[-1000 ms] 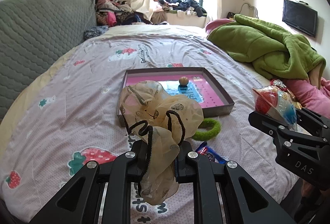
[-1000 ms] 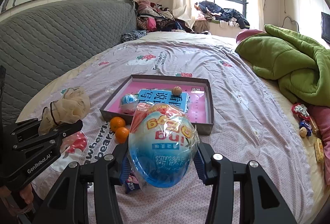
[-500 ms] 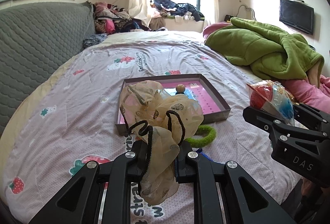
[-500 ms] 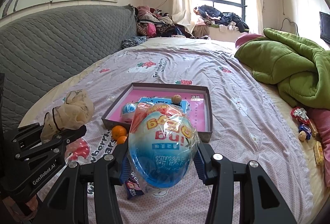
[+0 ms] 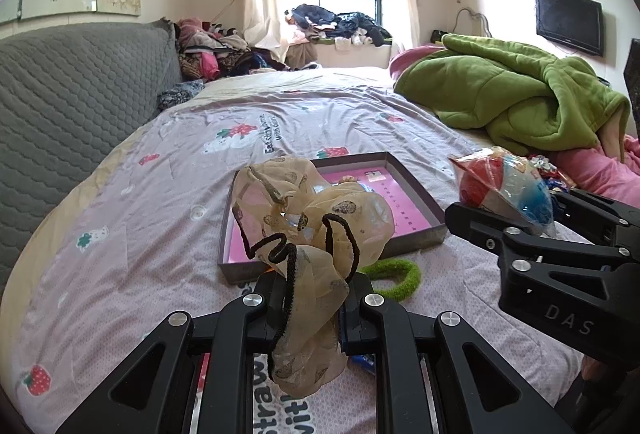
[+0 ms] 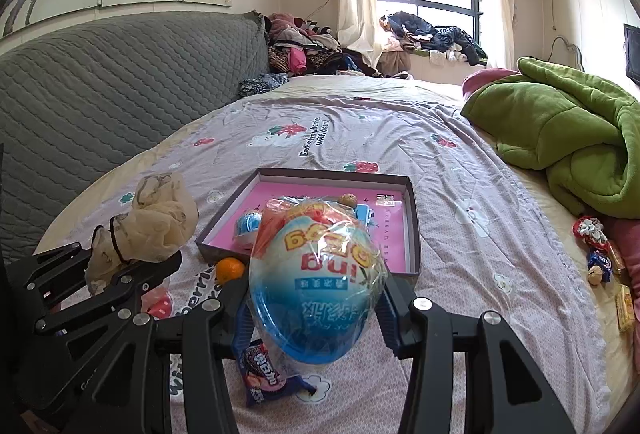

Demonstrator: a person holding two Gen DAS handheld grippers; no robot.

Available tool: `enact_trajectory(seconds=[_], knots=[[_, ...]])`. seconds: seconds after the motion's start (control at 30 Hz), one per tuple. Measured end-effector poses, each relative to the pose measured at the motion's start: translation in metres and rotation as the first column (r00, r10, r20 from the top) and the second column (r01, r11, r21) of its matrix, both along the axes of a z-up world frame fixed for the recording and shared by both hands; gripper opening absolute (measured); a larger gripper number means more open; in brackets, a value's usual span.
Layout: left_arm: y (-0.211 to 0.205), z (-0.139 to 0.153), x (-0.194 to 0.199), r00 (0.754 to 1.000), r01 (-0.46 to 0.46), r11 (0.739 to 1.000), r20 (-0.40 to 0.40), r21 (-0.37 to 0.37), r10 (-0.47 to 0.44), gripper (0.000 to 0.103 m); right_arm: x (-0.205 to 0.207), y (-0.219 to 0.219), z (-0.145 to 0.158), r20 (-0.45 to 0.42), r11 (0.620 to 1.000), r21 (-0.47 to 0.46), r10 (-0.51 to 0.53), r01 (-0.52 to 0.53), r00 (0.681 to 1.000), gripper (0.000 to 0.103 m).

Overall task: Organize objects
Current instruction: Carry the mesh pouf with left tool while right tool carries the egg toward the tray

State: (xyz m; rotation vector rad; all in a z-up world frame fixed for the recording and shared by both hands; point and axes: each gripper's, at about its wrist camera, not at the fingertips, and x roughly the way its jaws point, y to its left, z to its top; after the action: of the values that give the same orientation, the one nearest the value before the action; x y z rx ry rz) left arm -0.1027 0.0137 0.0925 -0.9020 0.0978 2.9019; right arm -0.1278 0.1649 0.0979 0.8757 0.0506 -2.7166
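Both claws lifted back from the box (image 6: pixel 412 226) since a second ago; left gripper (image 5: pixel 310 298) clenched on the scarf (image 5: pixel 312 218), right gripper (image 6: pixel 316 310) grasping the toy egg (image 6: pixel 316 274). I judge neither is placed yet.

Two hand-held grippers (image 5: pixel 310 298) (image 6: pixel 316 298), one tray (image 6: pixel 414 218).

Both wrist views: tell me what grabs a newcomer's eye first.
The big plastic-wrapped toy egg clamped in the right gripper fills the foreground. The left gripper pinches a beige gauze pouch with black drawstrings. Beyond both, an open pink-lined box lies on the bed.
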Motion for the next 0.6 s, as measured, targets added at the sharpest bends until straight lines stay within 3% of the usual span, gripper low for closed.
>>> enact_trajectory(seconds=[0.6], knots=[[0.008,-0.004,-0.043,1.000,0.008,1.000,0.015,-0.005,-0.008,0.017,-0.036,-0.002,-0.008,0.012,1.000,0.019,0.008,-0.008,1.000,0.050]])
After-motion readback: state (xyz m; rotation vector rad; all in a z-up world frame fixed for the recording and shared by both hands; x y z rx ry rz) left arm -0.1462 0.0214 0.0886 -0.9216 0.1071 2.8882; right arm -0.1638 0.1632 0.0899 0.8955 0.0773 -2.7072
